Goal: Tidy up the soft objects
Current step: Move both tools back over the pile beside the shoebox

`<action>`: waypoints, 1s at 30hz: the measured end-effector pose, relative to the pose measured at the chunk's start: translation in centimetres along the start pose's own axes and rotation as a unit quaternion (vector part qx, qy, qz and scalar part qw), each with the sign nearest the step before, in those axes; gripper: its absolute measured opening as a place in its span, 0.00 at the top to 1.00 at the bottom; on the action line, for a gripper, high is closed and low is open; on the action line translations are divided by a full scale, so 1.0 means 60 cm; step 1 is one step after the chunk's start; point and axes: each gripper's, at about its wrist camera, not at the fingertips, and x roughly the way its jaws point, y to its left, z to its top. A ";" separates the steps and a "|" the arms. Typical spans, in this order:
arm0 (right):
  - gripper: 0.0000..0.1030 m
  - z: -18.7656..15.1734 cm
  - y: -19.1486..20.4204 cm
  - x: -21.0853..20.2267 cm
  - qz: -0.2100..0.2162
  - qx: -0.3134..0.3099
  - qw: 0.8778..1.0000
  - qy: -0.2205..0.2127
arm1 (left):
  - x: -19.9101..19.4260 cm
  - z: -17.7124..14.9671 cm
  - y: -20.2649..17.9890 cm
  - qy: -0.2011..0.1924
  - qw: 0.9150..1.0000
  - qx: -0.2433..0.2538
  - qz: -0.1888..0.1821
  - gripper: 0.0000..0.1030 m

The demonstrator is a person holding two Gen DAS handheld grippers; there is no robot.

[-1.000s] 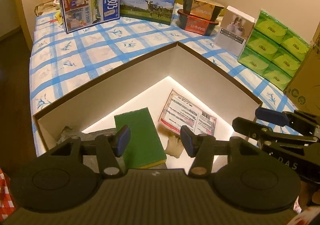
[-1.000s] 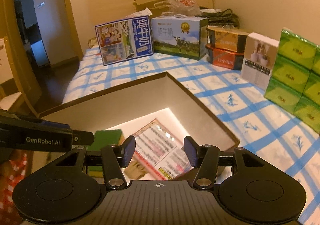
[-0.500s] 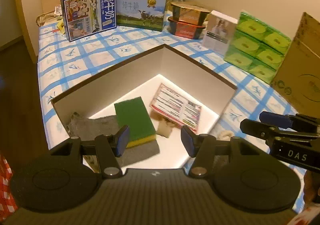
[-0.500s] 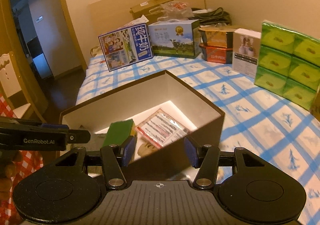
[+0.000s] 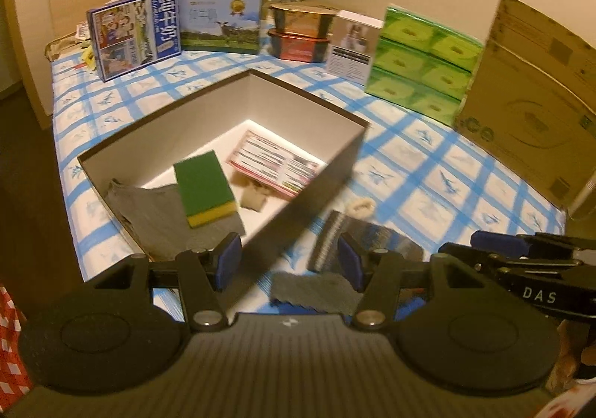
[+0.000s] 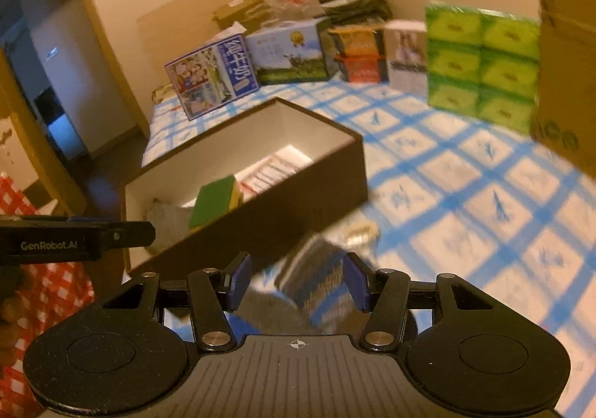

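Two soft things, a striped cloth (image 5: 367, 239) and a grey rag (image 5: 313, 291), lie on the checked sheet (image 5: 428, 172) just outside our box (image 5: 316, 191), which holds a sponge (image 5: 203, 187), a grey cloth (image 5: 149, 211) and a leaflet (image 5: 275, 163). Our left gripper (image 5: 288, 265) and right gripper (image 6: 298, 282) hover above them, jaws apart, holding nothing.

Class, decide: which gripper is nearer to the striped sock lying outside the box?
Right. The right gripper hovers open directly over the striped sock; the left gripper sits leftward, straddling the box corner.
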 end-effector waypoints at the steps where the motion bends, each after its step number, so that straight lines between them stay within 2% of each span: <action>1: 0.47 -0.007 -0.003 -0.008 0.000 0.005 1.000 0.001 | -0.005 -0.006 -0.006 0.000 1.000 0.003 -0.002 0.45; 7: 0.47 -0.050 -0.016 -0.056 -0.016 0.026 1.000 0.005 | -0.031 -0.041 -0.034 0.005 1.000 0.010 -0.017 0.44; 16: 0.47 -0.114 -0.019 -0.109 -0.051 0.022 0.998 0.009 | -0.044 -0.095 -0.067 0.030 0.999 0.024 -0.027 0.44; 30: 0.47 -0.166 -0.044 -0.146 -0.064 0.073 0.995 0.014 | -0.040 -0.165 -0.093 0.061 0.997 0.033 -0.043 0.44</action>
